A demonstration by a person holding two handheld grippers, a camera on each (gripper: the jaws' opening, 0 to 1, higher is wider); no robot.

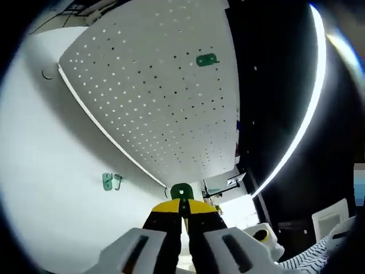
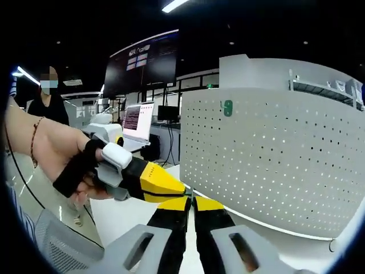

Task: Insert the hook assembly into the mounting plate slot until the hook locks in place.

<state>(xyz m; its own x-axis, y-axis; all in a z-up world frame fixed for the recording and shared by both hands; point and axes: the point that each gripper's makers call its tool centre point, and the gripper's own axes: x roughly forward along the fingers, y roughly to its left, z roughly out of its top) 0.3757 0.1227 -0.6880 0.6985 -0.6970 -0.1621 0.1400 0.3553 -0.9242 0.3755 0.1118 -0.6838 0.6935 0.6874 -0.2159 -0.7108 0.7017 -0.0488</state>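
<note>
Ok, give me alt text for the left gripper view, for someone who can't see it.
The left tongs, black with yellow tips, are closed on a small green hook piece near the lower edge of a white pegboard. A second green piece is mounted high on the board, and a third lies on the white table.

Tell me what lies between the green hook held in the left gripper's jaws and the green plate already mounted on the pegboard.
In the left gripper view, only bare perforated pegboard lies between the held green hook and the mounted green plate.
</note>
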